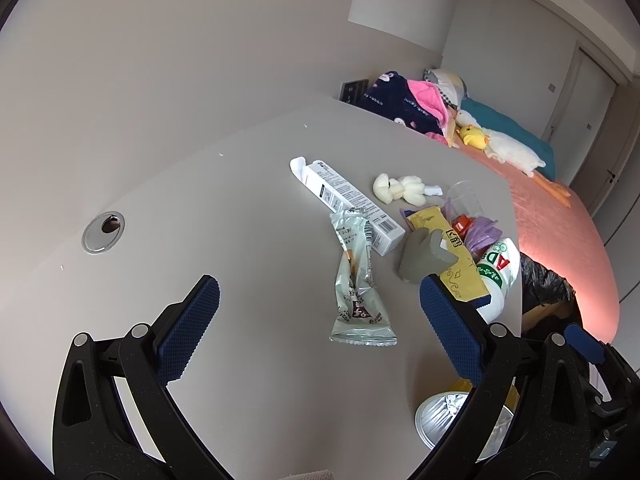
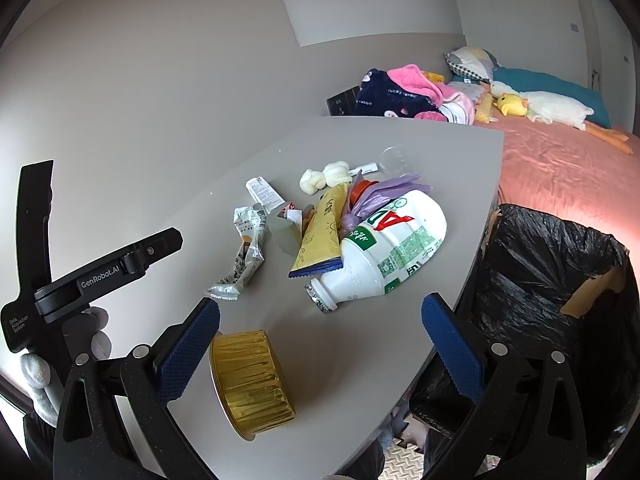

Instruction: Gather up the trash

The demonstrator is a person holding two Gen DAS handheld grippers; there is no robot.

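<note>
Trash lies scattered on a grey table (image 1: 200, 208). A silver snack wrapper (image 1: 358, 280) (image 2: 245, 254) sits just ahead of my left gripper (image 1: 320, 292), which is open and empty above the table. Beyond it lie a white carton (image 1: 352, 200), a yellow packet (image 1: 452, 256) (image 2: 320, 236) and a white bottle (image 2: 384, 252) on its side. A gold foil cup (image 2: 250, 384) rests on its side by the left finger of my right gripper (image 2: 320, 316), also open and empty. A bin lined with a black bag (image 2: 552, 300) stands off the table's right edge.
A clear plastic cup (image 2: 396, 160), a white crumpled wad (image 2: 324, 178) and purple plastic (image 2: 376, 196) lie further back. A cable hole (image 1: 103, 232) is set in the table at left. A bed (image 2: 568, 168) with plush toys lies behind.
</note>
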